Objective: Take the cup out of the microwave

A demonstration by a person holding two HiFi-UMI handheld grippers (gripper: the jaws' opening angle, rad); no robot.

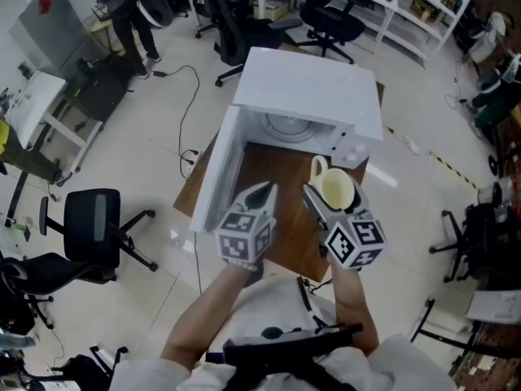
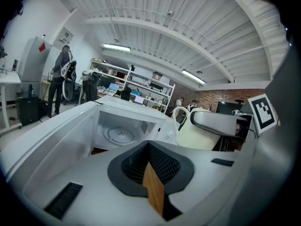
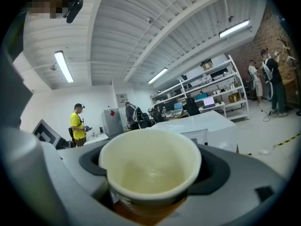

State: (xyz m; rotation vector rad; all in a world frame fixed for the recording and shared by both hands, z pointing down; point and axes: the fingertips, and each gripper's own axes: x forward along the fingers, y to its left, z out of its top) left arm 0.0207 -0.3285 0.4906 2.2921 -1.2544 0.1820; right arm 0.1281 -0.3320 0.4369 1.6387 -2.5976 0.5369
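Cup (image 1: 337,187) upright, mouth up, clamped in right gripper (image 1: 332,195). Already outside microwave (image 1: 309,96), above table (image 1: 273,165) near its front right edge. Left gripper (image 1: 259,195) closed, empty, just beside. Set-down likely next: bare table directly beneath cup.

The head view looks steeply down from above the person, some way off, onto the open microwave (image 1: 313,88), the tabletop (image 1: 273,165) and both pairs of jaws. The left gripper view rides close behind its jaws and faces into the microwave cavity ahead, with the cup (image 2: 195,133) to their right. The right gripper view sits just behind its jaws, where the cup between them fills the foreground. All three views share the cup and the microwave.
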